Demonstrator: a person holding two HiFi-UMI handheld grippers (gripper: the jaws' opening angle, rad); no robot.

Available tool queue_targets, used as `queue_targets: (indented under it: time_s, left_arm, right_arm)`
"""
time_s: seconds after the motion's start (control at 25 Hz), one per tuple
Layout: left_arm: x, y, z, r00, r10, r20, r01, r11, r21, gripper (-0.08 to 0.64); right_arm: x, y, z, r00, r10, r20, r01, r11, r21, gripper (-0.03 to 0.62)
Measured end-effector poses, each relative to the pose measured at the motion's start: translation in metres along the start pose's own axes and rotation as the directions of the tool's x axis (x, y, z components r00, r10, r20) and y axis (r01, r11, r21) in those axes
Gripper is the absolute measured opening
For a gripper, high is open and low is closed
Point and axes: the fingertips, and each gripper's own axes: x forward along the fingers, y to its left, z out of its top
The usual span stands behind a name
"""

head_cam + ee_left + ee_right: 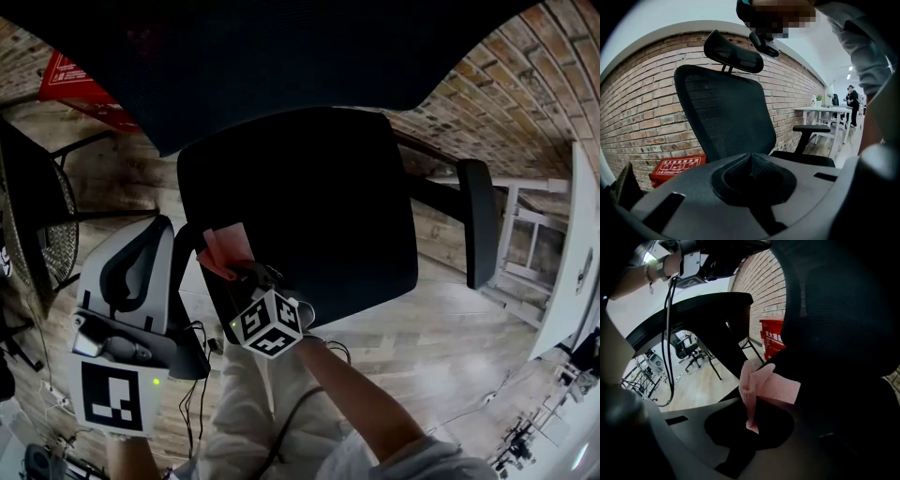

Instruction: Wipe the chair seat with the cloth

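The black chair seat (319, 206) fills the middle of the head view, with its mesh backrest (234, 56) above. A pink cloth (225, 246) lies against the seat's front left edge, and my right gripper (246, 272) is shut on it. In the right gripper view the cloth (771, 385) sticks up folded from the closed jaws of my right gripper (749, 399), beside the dark seat (843, 427). My left gripper (155, 230) hangs left of the seat, clear of it. In its own view the left gripper (751, 157) is shut on nothing, facing the backrest (726, 112).
A red box (70, 75) sits on the wood floor by the brick wall behind the chair. The chair's armrest (478, 225) juts out on the right. A white table (562, 244) stands further right, and another black mesh chair (37, 225) at the left. Cables trail near my feet.
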Motion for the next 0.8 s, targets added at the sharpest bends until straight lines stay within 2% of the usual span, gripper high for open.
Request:
queue_targets:
  time_s: [0.28, 0.48, 0.64, 0.8]
  left_arm:
    - [0.009, -0.006, 0.004, 1.000, -0.010, -0.006, 0.010, 1.000, 0.020, 0.018]
    - [0.020, -0.019, 0.011, 0.999, -0.032, -0.005, 0.032, 0.999, 0.033, 0.018]
    - [0.029, -0.031, 0.017, 0.998, -0.055, 0.001, 0.055, 0.998, 0.044, 0.018]
    - [0.039, -0.044, 0.022, 0.997, -0.080, 0.001, 0.080, 0.995, 0.052, 0.018]
  right_arm:
    - [-0.014, -0.025, -0.021, 0.998, -0.050, -0.024, 0.050, 0.999, 0.020, 0.054]
    - [-0.037, -0.062, -0.049, 0.990, -0.128, -0.057, 0.130, 0.990, 0.047, 0.054]
    - [-0.063, -0.096, -0.077, 0.973, -0.214, -0.088, 0.222, 0.970, 0.097, 0.054]
    - [-0.095, -0.132, -0.104, 0.944, -0.311, -0.112, 0.325, 0.935, 0.143, 0.054]
